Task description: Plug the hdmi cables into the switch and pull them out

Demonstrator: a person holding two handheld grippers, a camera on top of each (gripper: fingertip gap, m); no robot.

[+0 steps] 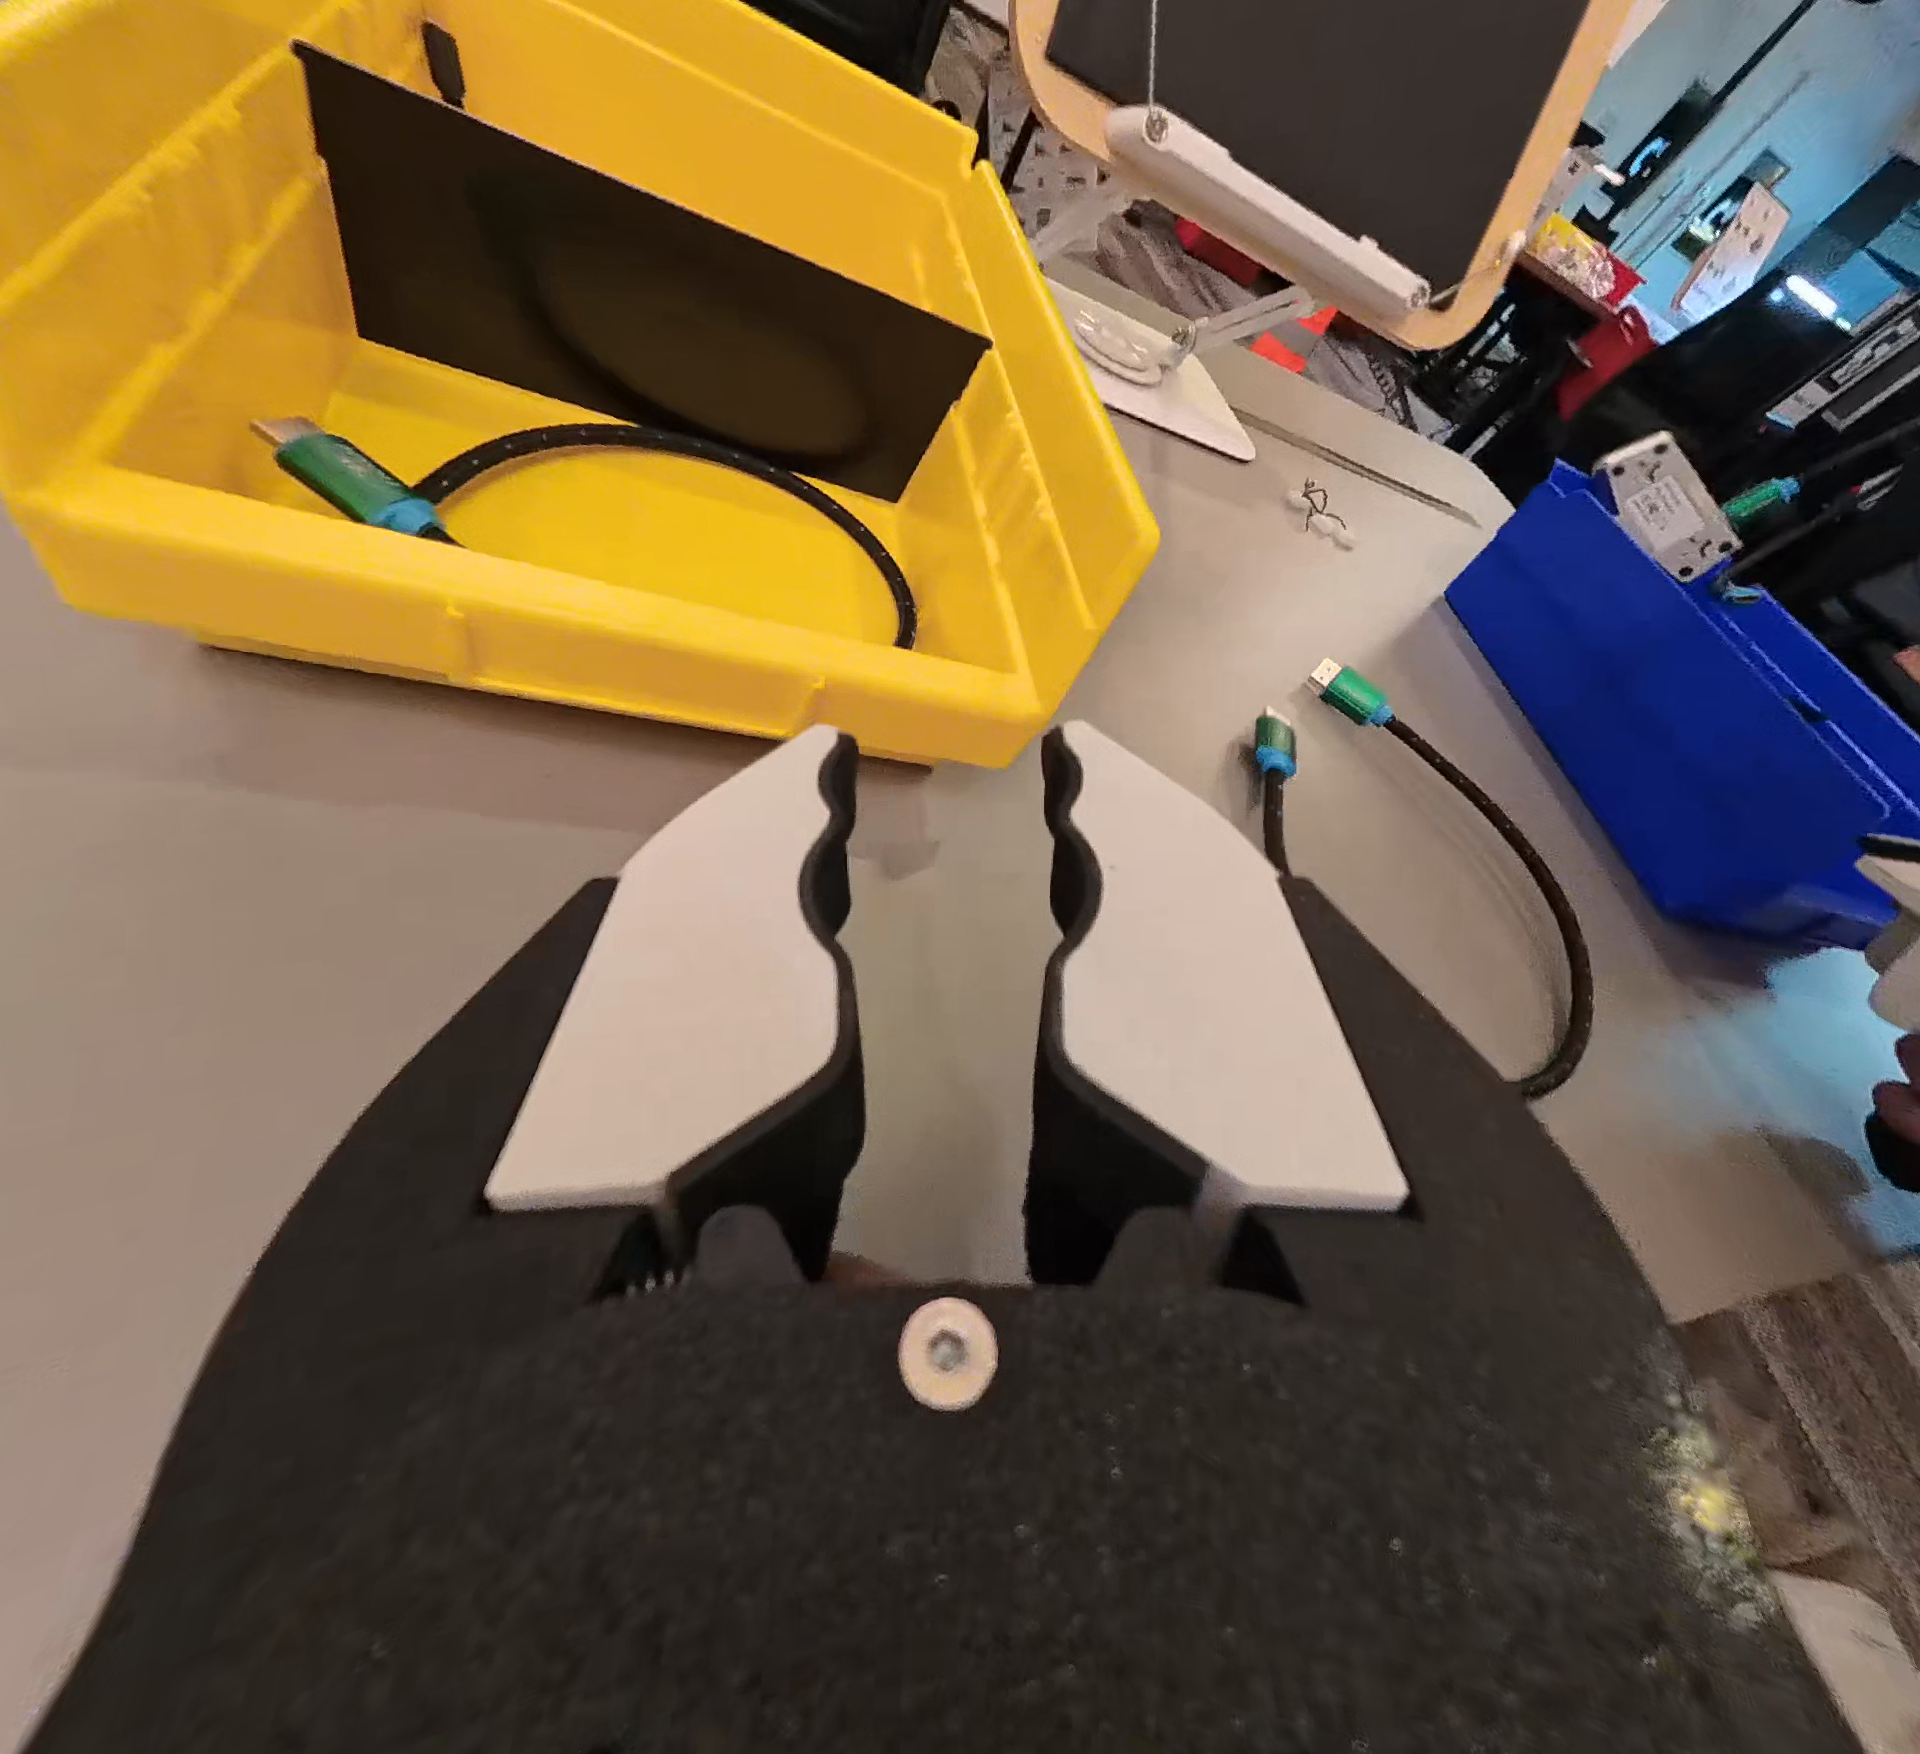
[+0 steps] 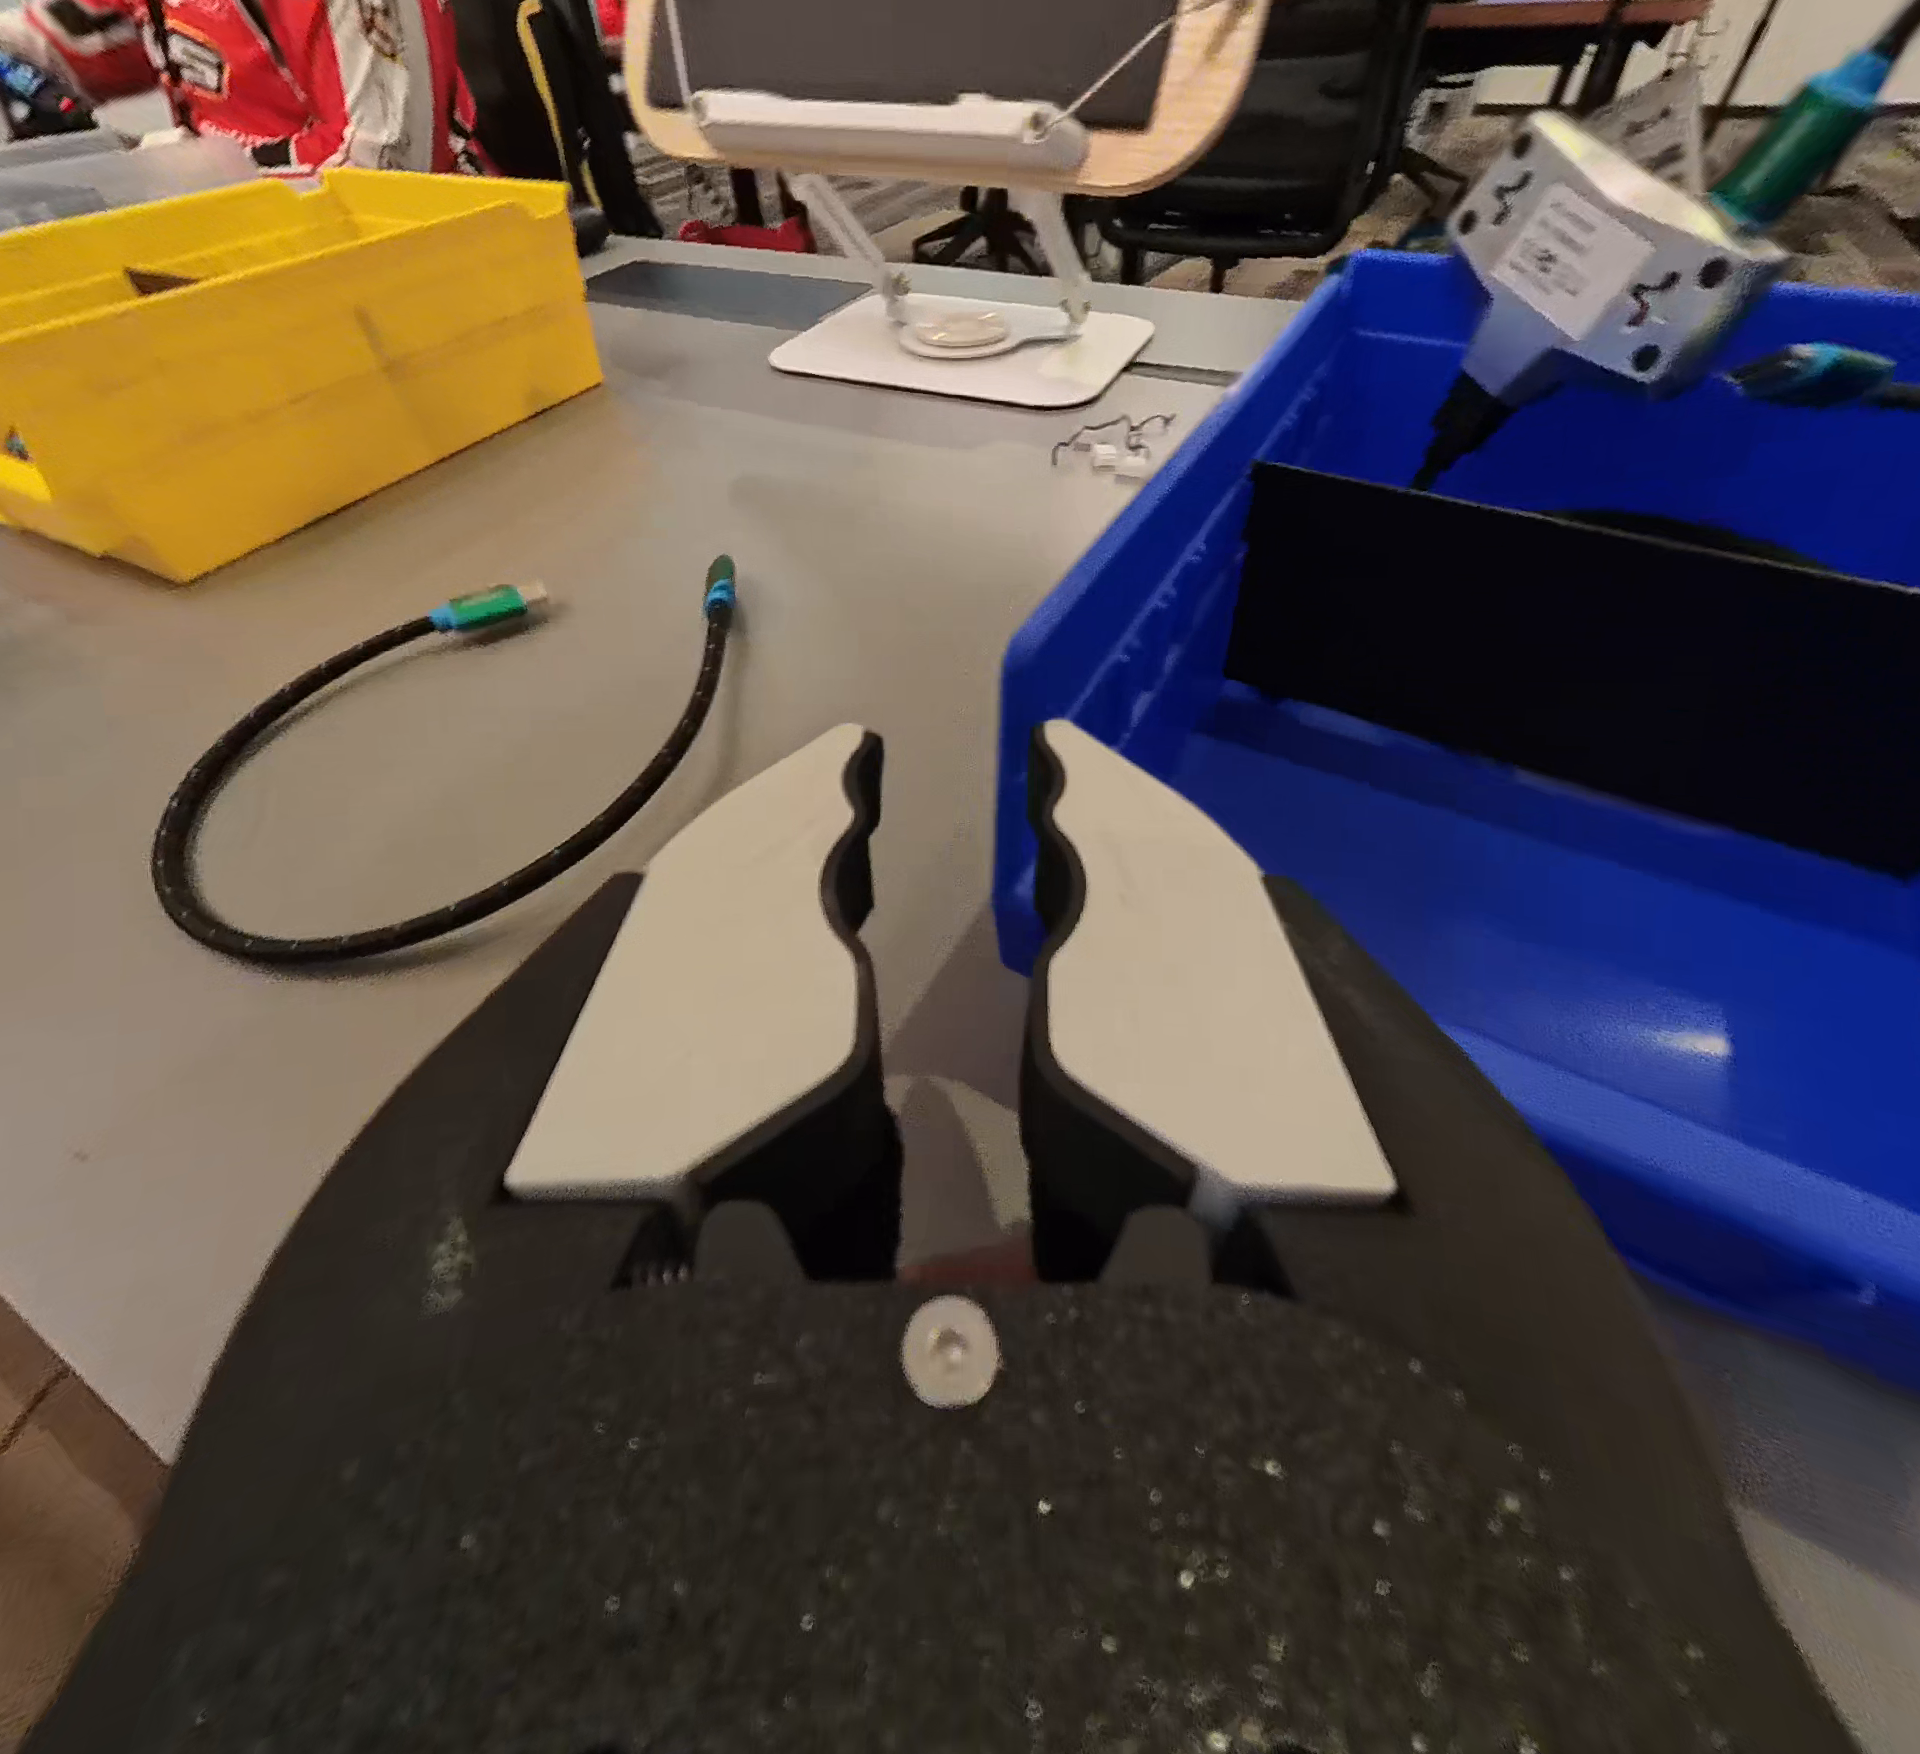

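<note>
A braided HDMI cable lies in a U on the grey table, both green plugs pointing toward the far edge. The silver switch sits tilted over the blue bin. Left gripper and right gripper gape partly, empty.

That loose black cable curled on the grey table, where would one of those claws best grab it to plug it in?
Probably by the green plug shell of the cable, not the floppy braided cord. It lies flat with its metal tip pointing away from the loop, so come from above, fingers closing across the shell's sides. The right claw is open and empty beside it.
</note>
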